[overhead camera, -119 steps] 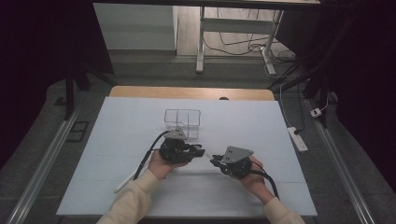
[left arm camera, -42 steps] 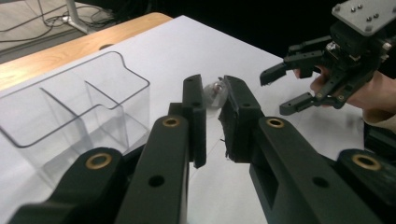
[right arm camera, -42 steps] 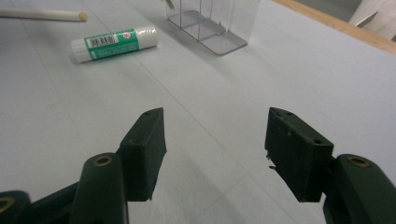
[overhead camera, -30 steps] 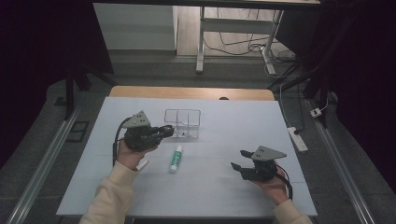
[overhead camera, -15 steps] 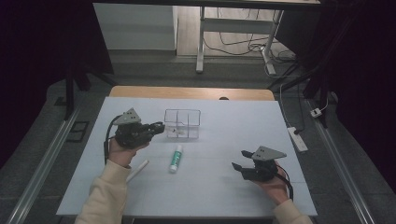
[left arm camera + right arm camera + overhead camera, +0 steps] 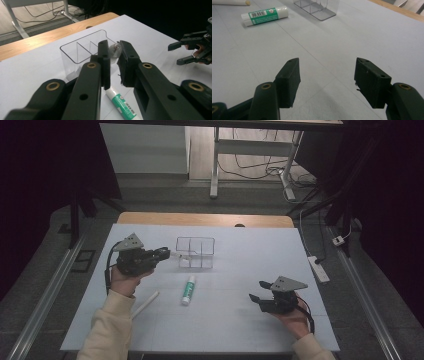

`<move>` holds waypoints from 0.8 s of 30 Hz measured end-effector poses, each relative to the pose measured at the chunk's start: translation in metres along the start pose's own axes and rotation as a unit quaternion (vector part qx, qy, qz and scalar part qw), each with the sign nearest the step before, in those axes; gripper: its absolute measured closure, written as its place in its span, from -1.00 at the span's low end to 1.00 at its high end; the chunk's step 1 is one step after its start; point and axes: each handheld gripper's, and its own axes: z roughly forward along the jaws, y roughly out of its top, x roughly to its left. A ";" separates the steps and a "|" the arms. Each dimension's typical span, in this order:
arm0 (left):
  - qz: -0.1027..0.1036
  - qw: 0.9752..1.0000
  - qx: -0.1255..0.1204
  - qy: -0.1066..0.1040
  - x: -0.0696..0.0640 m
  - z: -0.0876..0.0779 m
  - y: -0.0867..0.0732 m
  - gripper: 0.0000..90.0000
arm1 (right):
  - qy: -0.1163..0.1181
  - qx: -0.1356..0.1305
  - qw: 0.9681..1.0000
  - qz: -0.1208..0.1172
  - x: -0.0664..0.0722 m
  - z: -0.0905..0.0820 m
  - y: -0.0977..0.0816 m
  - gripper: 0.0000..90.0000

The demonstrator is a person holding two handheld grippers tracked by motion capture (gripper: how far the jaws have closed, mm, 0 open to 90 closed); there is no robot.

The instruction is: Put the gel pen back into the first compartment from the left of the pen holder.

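White table (image 6: 240,320): small clear object (image 6: 115,49) pinched in left hand-held gripper (image 6: 113,53)

Glue stick (image 6: 188,289) white, green label (barcode on it); clear organizer (image 6: 195,252); pale blue table (image 6: 250,330)

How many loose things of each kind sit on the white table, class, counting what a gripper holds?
Clear divided organiser box: 1
Green-and-white glue stick: 1
White stick: 1
Small clear item in the left gripper, too small to tell: 1
Total: 4
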 end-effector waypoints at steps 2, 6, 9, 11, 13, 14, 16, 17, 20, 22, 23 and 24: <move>-0.003 1.000 0.001 0.003 0.002 0.000 0.001 0.78 | 0.002 -0.001 1.000 0.002 0.000 0.000 0.000 -0.17; -0.003 1.000 -0.006 0.005 0.003 -0.004 0.007 0.78 | 0.002 -0.003 1.000 0.001 0.000 0.000 0.000 -0.17; 0.001 1.000 -0.007 0.010 0.005 -0.006 0.014 0.78 | 0.002 -0.002 1.000 0.001 0.000 0.000 0.000 -0.17; 0.003 1.000 -0.004 0.015 0.007 -0.007 0.020 0.78 | 0.002 -0.002 1.000 -0.001 0.000 0.000 0.000 -0.17; 0.000 1.000 -0.005 0.015 0.011 -0.008 0.026 0.78 | 0.002 -0.001 1.000 0.000 0.000 0.000 0.000 -0.17; -0.002 1.000 -0.005 0.014 0.013 -0.009 0.029 0.78 | 0.002 -0.001 1.000 -0.001 0.000 0.000 0.000 -0.17; -0.001 1.000 -0.002 0.019 0.016 -0.009 0.035 0.78 | 0.002 -0.002 1.000 0.000 0.000 0.000 0.000 -0.17; 0.000 1.000 0.000 0.022 0.018 -0.009 0.038 0.78 | 0.003 -0.001 1.000 -0.001 0.000 0.000 0.000 -0.17; 0.001 1.000 0.009 0.030 0.023 -0.007 0.045 0.78 | 0.001 -0.001 1.000 0.000 0.000 0.000 0.000 -0.17; 0.000 0.999 0.015 0.032 0.025 -0.004 0.050 0.78 | 0.004 -0.002 1.000 0.002 -0.001 0.000 0.000 -0.17; 0.001 0.999 0.020 0.032 0.026 -0.002 0.052 0.78 | 0.004 -0.002 1.000 0.002 -0.001 0.000 0.000 -0.17; 0.003 0.999 0.027 0.034 0.026 0.000 0.054 0.78 | 0.004 -0.002 1.000 0.002 -0.001 0.000 0.000 -0.17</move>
